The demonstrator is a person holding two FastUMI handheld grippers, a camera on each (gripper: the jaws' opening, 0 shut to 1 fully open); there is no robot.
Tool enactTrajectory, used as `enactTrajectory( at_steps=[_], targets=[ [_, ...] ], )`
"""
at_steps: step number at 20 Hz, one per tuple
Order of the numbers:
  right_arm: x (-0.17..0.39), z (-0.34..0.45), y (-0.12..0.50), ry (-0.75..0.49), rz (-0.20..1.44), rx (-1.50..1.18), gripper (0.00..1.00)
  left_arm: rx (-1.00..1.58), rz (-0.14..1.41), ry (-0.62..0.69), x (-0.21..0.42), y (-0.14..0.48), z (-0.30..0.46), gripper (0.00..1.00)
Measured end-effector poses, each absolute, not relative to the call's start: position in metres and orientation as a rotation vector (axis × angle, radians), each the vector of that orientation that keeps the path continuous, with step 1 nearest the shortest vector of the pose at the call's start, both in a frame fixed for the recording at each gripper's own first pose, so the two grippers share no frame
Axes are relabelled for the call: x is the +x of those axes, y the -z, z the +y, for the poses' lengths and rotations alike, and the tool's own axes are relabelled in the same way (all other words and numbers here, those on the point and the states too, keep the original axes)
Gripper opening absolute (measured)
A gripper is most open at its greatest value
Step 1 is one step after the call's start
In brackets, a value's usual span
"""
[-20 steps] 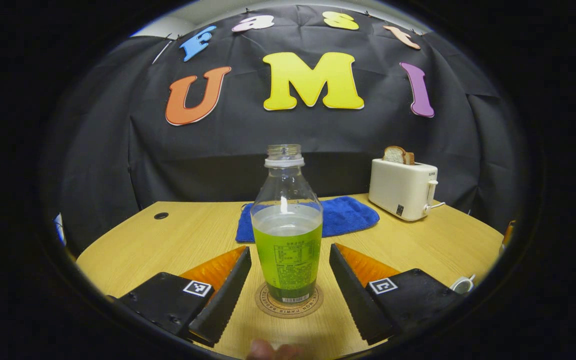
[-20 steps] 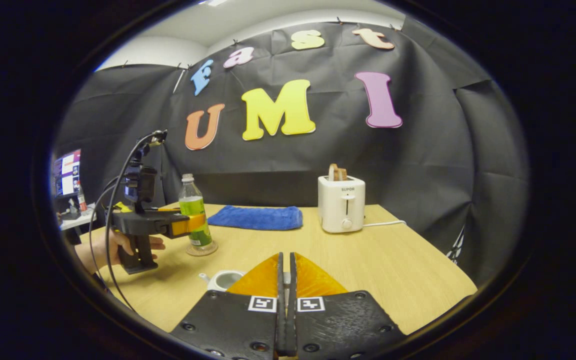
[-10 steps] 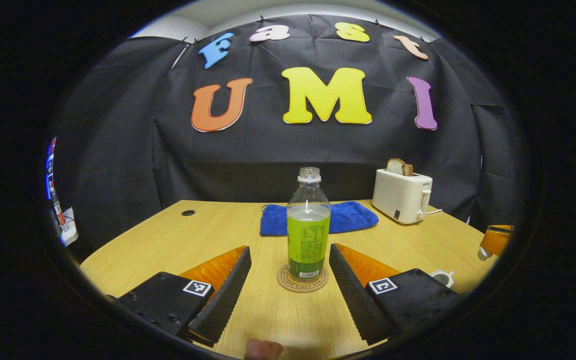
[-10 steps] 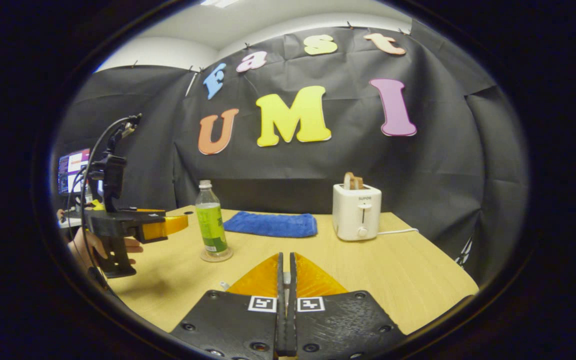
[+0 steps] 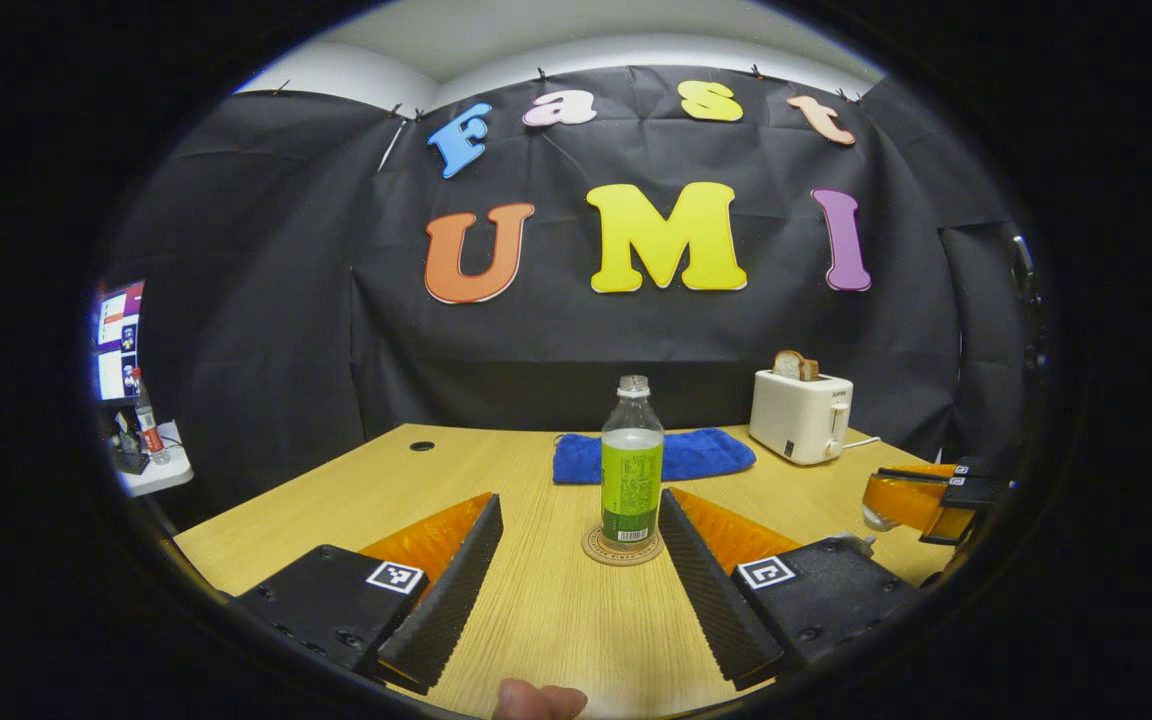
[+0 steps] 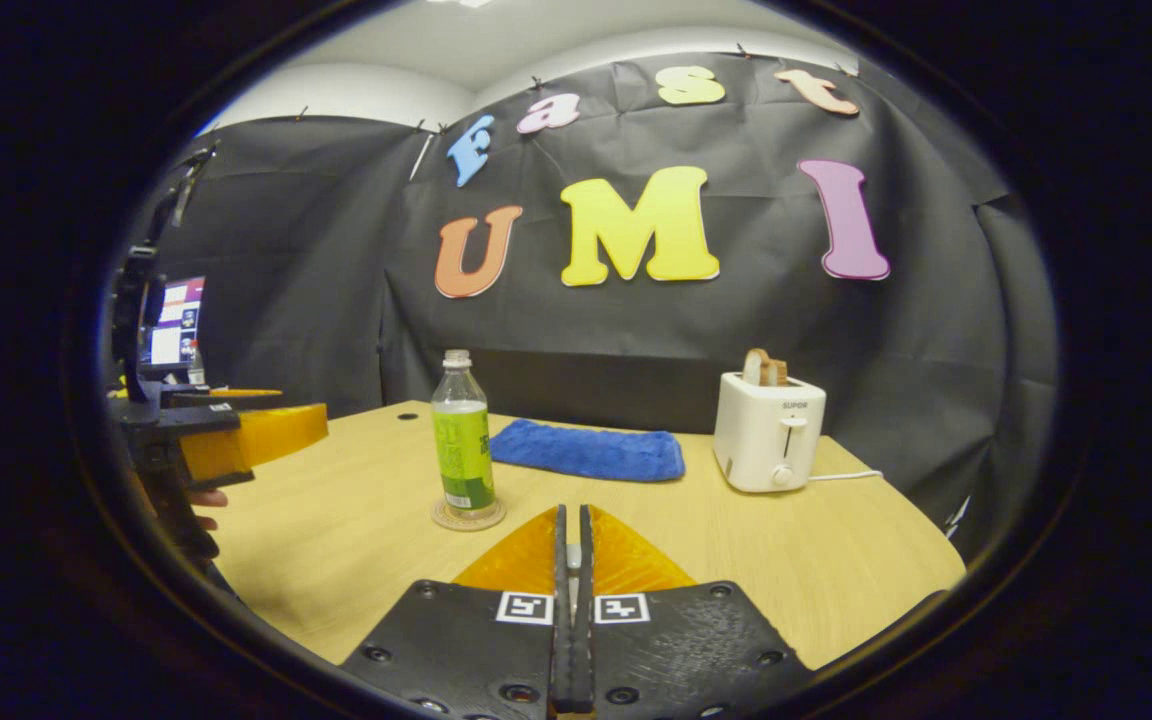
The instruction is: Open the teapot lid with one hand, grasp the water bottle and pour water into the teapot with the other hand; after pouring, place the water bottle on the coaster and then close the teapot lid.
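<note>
Left tool (image 5: 576, 590) gapes empty; right tool (image 6: 571, 610) pinches something thin, unidentifiable.

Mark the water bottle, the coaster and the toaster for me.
water bottle (image 5: 632, 485): left gripper view, on its green label.
coaster (image 5: 596, 551): left gripper view, on its left rim.
toaster (image 6: 766, 445): right gripper view, on its front face.

A staged recording booth inside an office or lab is shown: a wooden table (image 6: 836, 560) is enclosed by black cloth (image 6: 286, 300) pinned up as walls, household props such as a toaster (image 6: 768, 432) and a blue towel (image 6: 588, 450) are set out, and a lit monitor (image 5: 118, 340) is seen on a side desk.
</note>
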State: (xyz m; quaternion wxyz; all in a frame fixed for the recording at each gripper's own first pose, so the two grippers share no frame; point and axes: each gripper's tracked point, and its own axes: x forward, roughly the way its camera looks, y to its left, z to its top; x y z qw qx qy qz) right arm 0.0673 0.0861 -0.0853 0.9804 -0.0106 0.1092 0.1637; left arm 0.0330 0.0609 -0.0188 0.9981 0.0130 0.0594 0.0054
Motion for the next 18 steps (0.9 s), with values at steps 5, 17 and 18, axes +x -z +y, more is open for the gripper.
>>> enactTrajectory(
  at_steps=[5,17,18],
  targets=[
    [0.073,0.099,0.103,-0.339,0.241,-0.038,0.01,0.053,0.076,-0.033,0.015,0.003,0.075,0.98],
    [0.079,0.094,0.125,-0.300,0.255,-0.056,0.01,0.037,0.068,-0.054,-0.003,0.000,0.096,0.98],
    [0.079,0.093,0.125,-0.297,0.252,-0.056,0.01,0.035,0.069,-0.058,-0.002,0.001,0.097,0.98]
  ],
)
